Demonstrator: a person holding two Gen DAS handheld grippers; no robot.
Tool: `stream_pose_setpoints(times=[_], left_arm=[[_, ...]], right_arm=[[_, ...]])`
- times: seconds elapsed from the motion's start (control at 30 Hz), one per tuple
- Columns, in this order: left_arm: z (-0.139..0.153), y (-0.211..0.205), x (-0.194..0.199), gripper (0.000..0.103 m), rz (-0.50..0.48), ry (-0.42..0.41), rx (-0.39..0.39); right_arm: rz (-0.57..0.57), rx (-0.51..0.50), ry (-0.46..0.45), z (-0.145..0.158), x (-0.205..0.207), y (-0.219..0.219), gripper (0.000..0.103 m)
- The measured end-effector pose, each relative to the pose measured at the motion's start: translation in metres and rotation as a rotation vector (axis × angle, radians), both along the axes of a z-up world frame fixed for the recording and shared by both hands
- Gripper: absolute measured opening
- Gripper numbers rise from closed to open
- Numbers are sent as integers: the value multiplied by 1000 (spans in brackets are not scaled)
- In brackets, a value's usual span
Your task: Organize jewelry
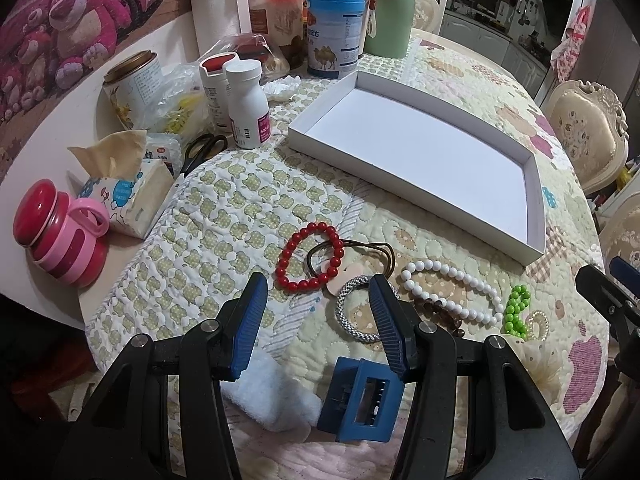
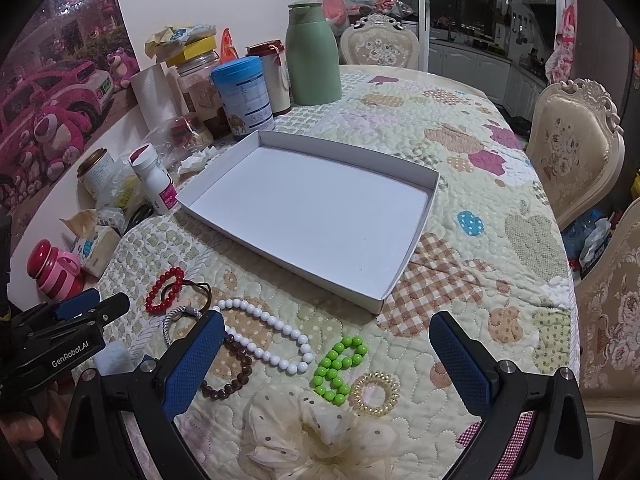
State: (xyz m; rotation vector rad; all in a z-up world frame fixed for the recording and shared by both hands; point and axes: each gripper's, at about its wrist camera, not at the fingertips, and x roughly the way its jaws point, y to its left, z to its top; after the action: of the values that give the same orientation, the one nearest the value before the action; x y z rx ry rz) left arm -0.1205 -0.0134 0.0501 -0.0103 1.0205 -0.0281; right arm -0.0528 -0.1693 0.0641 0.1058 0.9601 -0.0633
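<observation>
An empty white tray [image 1: 536, 216] [image 2: 404, 272] lies on the quilted table. In front of it lie a red bead bracelet [image 1: 289, 246] [image 2: 154, 293], a brown hair tie [image 1: 382, 247], a silver woven bracelet [image 1: 344, 320], a white bead necklace [image 1: 452, 280] [image 2: 276, 326], a green bead bracelet [image 1: 516, 312] [image 2: 338, 368], a brown bead bracelet [image 2: 236, 376], a gold coil hair tie [image 2: 376, 394], a cream scrunchie [image 2: 312, 436] and a blue hair claw [image 1: 360, 396]. My left gripper [image 1: 318, 294] is open above the silver bracelet. My right gripper [image 2: 324, 338] is open above the green beads.
Bottles, cans, a tissue pack [image 1: 128, 192], scissors [image 1: 202, 152], a pink cup [image 1: 60, 236] and a green thermos [image 2: 314, 56] crowd the table's left and back. Chairs [image 2: 572, 148] stand at the right. A white towel [image 1: 272, 396] lies near me.
</observation>
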Motion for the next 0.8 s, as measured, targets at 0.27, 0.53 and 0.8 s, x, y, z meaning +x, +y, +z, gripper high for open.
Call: stream_pose_setpoints(times=[0.27, 0.53, 0.8], left_arm=[[-1, 2, 0, 53, -2, 1, 0], [-1, 2, 0, 53, -2, 1, 0], [-1, 2, 0, 53, -3, 0, 2]], right_arm=[[14, -2, 8, -2, 1, 4, 102], [11, -2, 8, -4, 2, 5, 102], [8, 0, 13, -6, 3, 4, 102]])
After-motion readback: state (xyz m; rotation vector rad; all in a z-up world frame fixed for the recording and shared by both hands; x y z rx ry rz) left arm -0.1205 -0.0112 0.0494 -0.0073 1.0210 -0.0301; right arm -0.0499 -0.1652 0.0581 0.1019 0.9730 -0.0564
